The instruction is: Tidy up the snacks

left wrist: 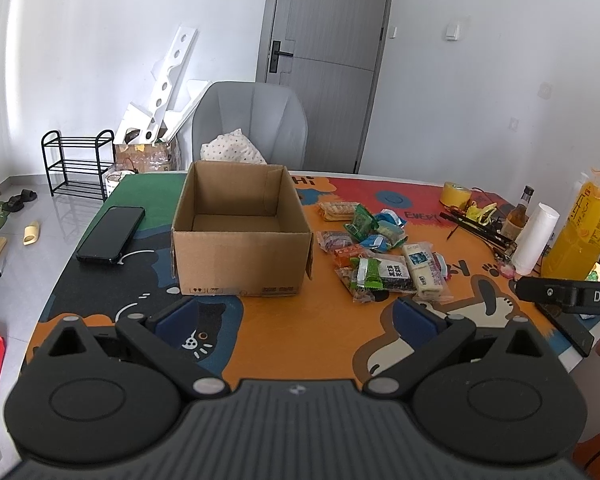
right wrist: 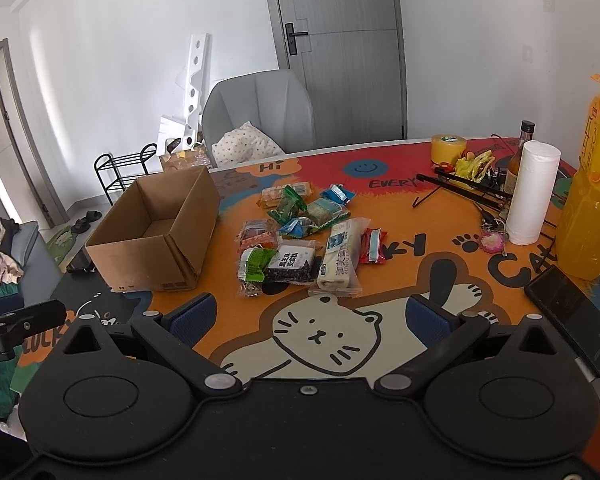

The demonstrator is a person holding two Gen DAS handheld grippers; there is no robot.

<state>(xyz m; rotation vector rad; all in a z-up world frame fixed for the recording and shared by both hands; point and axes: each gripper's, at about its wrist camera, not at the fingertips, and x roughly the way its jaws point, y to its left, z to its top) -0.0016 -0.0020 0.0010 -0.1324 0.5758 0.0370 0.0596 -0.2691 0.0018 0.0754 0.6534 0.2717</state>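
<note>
- Left wrist view: the left gripper [left wrist: 296, 316] hovers over the cartoon table mat [left wrist: 320, 332], jaws spread wide, nothing between the blue pads [left wrist: 176, 318].
- The open cardboard box [left wrist: 240, 256] stands straight ahead, interior bare. A black phone [left wrist: 112, 234] lies to its left.
- The snack packets [left wrist: 380, 256] lie heaped on the mat, just right of the box.
- Right wrist view: the right gripper [right wrist: 308, 318] is likewise wide apart and holds nothing.
- The snack packets [right wrist: 304, 244] lie directly ahead; the cardboard box [right wrist: 160, 232] sits to their left.
- A paper roll [right wrist: 532, 192] and an orange juice bottle [right wrist: 592, 200] stand at far right.
</note>
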